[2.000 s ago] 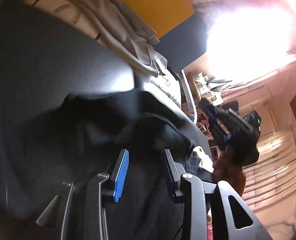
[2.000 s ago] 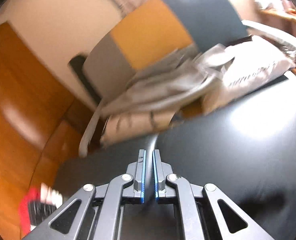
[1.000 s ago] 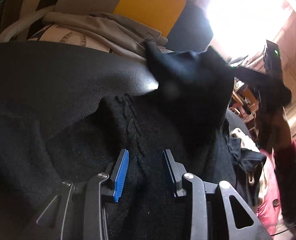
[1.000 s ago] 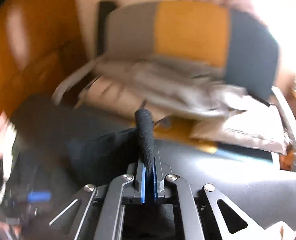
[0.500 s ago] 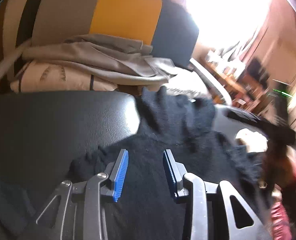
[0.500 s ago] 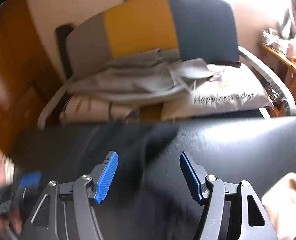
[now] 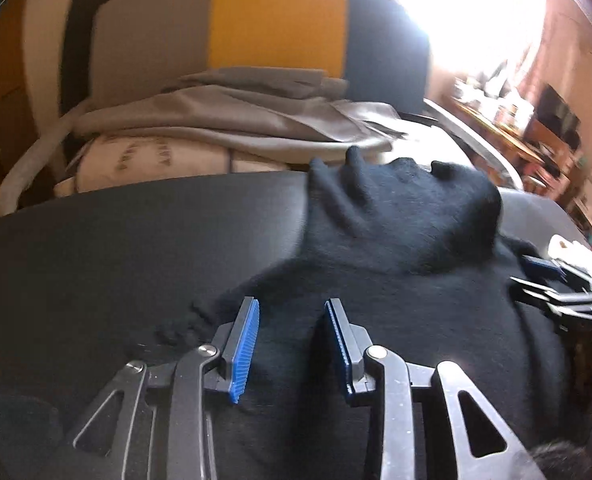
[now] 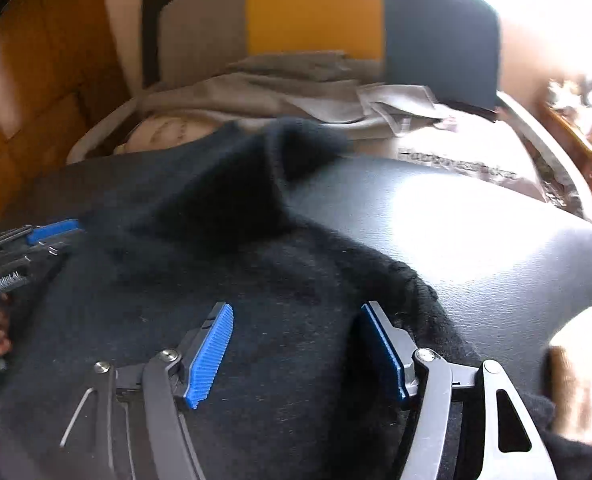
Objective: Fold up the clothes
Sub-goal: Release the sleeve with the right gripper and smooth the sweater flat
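Released black sweater (image 8: 256, 280); only right view shows cushion lettering (image 8: 455, 164).

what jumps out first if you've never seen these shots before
A black knitted garment sprawls over the dark leather surface, with one rumpled part humped up at its far edge. Both sets of tongs, left and right, hang open above it with bright blue pads. Behind stands a chair with a grey, yellow and navy back, heaped with grey cloth.

Black knit sweater (image 8: 224, 264) lies rumpled on dark tabletop (image 8: 475, 232), 1 sleeve bunched upward.
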A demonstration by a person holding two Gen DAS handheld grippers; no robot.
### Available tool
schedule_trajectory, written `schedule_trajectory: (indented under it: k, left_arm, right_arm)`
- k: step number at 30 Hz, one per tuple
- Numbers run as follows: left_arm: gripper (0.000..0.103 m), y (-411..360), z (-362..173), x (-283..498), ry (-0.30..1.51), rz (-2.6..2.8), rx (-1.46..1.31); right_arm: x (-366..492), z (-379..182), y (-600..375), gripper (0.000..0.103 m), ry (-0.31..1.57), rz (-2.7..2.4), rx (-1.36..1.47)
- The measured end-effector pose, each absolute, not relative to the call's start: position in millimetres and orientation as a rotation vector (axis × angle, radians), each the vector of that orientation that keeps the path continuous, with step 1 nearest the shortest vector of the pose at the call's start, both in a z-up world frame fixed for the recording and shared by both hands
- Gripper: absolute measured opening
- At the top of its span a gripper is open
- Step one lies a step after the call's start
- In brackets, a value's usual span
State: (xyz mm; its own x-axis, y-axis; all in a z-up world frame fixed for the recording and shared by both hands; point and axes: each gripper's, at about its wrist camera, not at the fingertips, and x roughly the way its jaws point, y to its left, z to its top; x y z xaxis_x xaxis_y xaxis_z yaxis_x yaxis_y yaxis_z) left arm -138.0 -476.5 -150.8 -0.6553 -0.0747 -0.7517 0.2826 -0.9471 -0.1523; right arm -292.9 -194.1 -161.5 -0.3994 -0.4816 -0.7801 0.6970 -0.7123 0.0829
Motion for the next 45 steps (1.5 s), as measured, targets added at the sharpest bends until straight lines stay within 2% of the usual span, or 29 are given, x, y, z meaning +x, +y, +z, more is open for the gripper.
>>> schedule_trajectory:
  k: [3,6,9,12,14,17,21,28,33,35,38,39,41,42,43,44,45]
  left_arm:
    - [0.033,-488.5,-152.2,-145.8,0.387,-2.66,1.182]
    - [0.033,-482.2,-152.8,-166.6,0.244,-2.652,1.19]
    - [0.034,-484.1,-152.5,-183.2,0.173,-2.647,1.197]
    - [0.034,-498.8,-145.3,-183.5,0.278,-2.639,1.21]
    - [0.033,-509.4,-131.9,-163.6,0.411,-2.633,1.15]
    - [0.034,-532.2,-112.1,-103.6,0.687,-2.623,1.007]
    - [0.034,-548.8,-113.1,-9.9,0.871,-2.557,0.946]
    - [0.035,-523.6,-145.3,159.3,1.016,-2.409,1.031]
    - [0.035,-497.6,-157.8,230.7,1.078,-2.352,1.029]
    - [0.035,-490.4,-165.3,244.9,1.123,-2.337,1.039]
    - [0.035,-479.1,-168.6,257.2,1.174,-2.353,1.032]
    - [0.035,-472.8,-167.7,258.5,1.166,-2.372,1.045]
    - [0.035,-465.0,-164.2,254.8,1.15,-2.4,1.053]
    - [0.036,-459.1,-163.2,254.6,1.147,-2.424,1.068]
    - [0.036,-453.7,-163.5,254.2,1.144,-2.437,1.088]
    - [0.036,-448.5,-164.0,253.6,1.14,-2.448,1.108]
    - [0.036,-444.1,-164.3,252.8,1.141,-2.46,1.122]
  right_arm:
    - [-289.5,-159.9,-179.9,0.068,0.312,-2.193,1.099]
    - [-285.5,-158.3,-178.6,0.07,0.318,-2.253,1.115]
    - [-291.5,-158.2,-190.7,0.08,0.337,-2.289,1.124]
    - [-300.5,-156.9,-199.4,0.088,0.324,-2.299,1.139]
    - [-300.5,-155.5,-202.7,0.09,0.329,-2.303,1.138]
    - [-302.9,-155.0,-203.7,0.091,0.307,-2.292,1.138]
    - [-288.2,-142.4,-203.4,0.091,0.334,-2.304,1.115]
    - [-151.3,-109.8,-209.7,0.091,0.246,-1.973,1.059]
    - [-27.2,-107.8,-213.5,0.091,0.2,-1.678,1.092]
    - [22.2,-105.9,-215.7,0.091,0.224,-1.614,1.078]
    - [77.4,-110.3,-228.0,0.091,0.374,-1.611,1.008]
    - [93.2,-114.7,-233.3,0.089,0.446,-1.625,0.987]
    - [115.8,-131.3,-245.3,0.073,0.63,-1.672,0.962]
    - [120.0,-139.0,-246.6,0.045,0.674,-1.675,0.964]
    - [120.1,-145.2,-244.5,0.034,0.687,-1.676,0.969]
    - [116.7,-148.4,-241.0,0.033,0.677,-1.681,0.981]
    - [107.8,-147.1,-235.5,0.023,0.631,-1.69,1.005]
